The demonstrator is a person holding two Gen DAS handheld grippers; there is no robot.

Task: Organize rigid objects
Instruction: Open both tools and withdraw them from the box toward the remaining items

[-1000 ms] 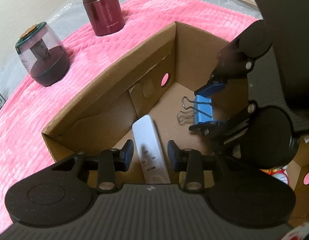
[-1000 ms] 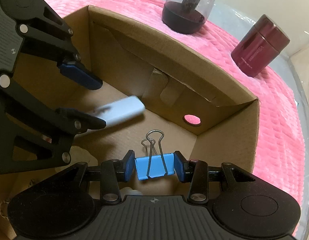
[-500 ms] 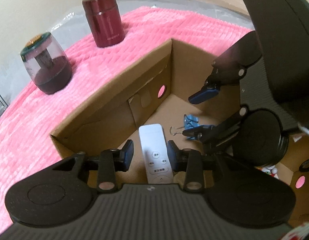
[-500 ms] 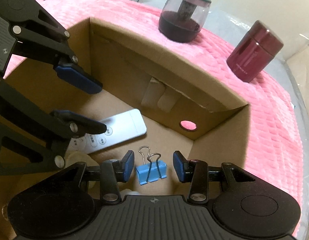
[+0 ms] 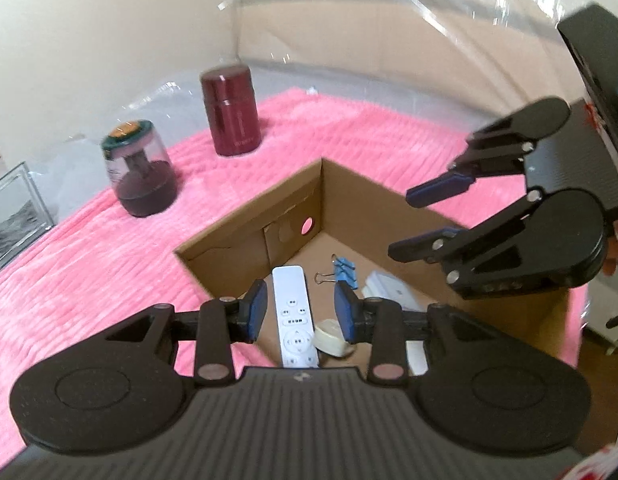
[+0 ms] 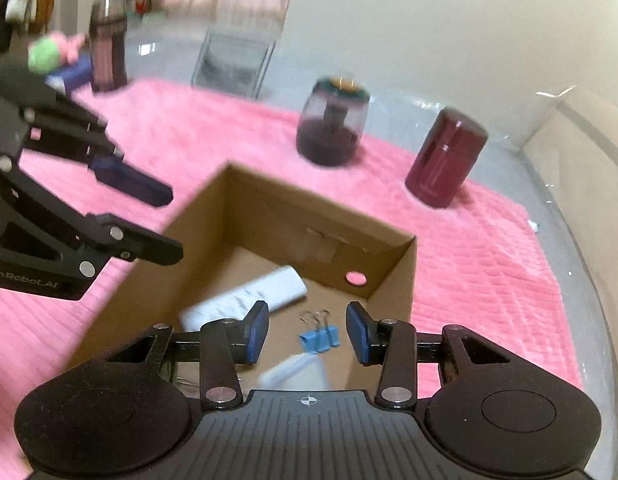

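Remote control (image 5: 294, 312) and blue binder clip (image 6: 319, 338) lie inside the cardboard box (image 5: 253, 216). Left gripper (image 5: 301, 312) and right gripper (image 6: 307, 332) hover above, jaws apart and empty.

Home room, pink fleece blanket (image 5: 349, 132), photo frame (image 5: 13, 216), plush toy (image 6: 49, 52), curtains in background

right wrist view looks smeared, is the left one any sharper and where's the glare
Right wrist view: motion blur smears the white remote, the dark-based jar and the background clutter; the blue binder clip stays readable. Left wrist view: sharper, remote buttons legible, only slight softness; glare streaks on the clear plastic sheet. Fisheye bends both edges.
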